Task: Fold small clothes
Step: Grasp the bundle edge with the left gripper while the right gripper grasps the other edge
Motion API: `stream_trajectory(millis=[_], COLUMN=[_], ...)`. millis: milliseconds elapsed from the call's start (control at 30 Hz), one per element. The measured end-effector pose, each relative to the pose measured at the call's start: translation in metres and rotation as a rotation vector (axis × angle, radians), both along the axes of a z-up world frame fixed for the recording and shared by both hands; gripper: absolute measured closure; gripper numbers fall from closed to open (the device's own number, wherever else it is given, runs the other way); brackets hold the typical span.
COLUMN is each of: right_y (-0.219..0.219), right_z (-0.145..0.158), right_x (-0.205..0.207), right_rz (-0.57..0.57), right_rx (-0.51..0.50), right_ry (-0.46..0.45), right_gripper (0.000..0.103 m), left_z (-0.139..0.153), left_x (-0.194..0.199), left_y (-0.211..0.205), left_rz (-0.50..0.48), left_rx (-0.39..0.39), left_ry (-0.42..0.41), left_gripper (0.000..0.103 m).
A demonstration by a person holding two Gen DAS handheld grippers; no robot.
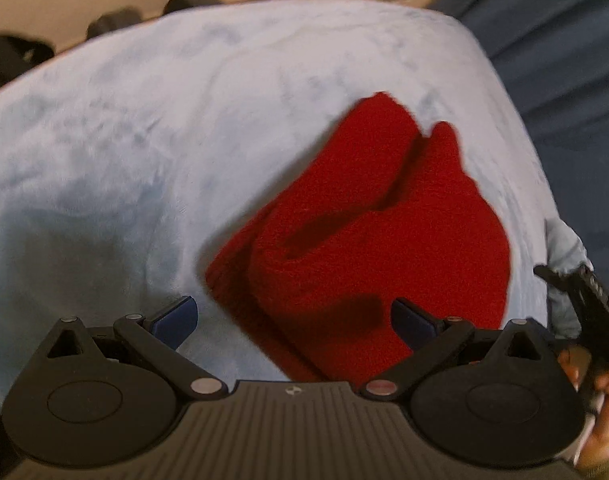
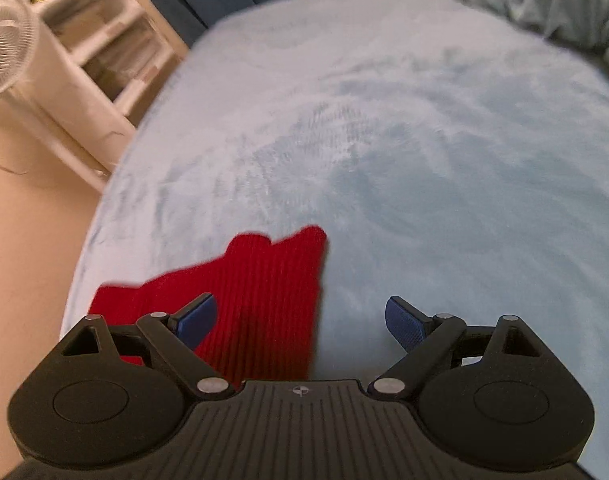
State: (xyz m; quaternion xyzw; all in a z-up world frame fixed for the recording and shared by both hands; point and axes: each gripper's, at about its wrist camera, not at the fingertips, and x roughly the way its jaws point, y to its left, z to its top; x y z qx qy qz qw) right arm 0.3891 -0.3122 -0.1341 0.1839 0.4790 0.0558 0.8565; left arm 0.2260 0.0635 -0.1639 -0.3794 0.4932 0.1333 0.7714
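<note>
There's the red ribbed knit garment, bunched and partly folded over itself, lying on the pale blue plush blanket that covers the bed. The left gripper hovers right over the near edge of the red knit, its blue-padded fingers spread wide, nothing between them, one pad out over bare blanket and the other above the cloth. From the right side, the right gripper hangs just beside the garment, jaws wide apart too; its one blue pad sits over the red knit, the other over the blanket. Neither tool is pinching fabric. Beyond the garment, off the blanket's edge, stands a white shelving unit with a white round fan next to it. At the blanket's far corner lies a crumpled pale green cloth.
</note>
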Motion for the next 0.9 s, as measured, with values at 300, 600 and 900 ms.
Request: stream_trajectory(millis=[300,600,900], right_y=[0.055,0.019,-0.013], right_z=[-0.054,-0.040,-0.073], right_x=[0.092,0.039,-0.209], right_rz=[0.090,0.102,-0.395], right_rx=[-0.050,-0.152,0.266], right_ry=[0.168,0.149,0.146], right_gripper=[0.046,0.087,0.088], left_z=[-0.026,0.016,0.022], left_x=[0.011,0.110,0.272], left_y=[0.015,0.023,-0.058], left_rz=[-0.006,-0.388,-0.771], left_rx=[-0.059,0.156,0.408], left_ry=[-0.002,-0.066,-0.084], left_gripper=[0.031,0.059,0.038])
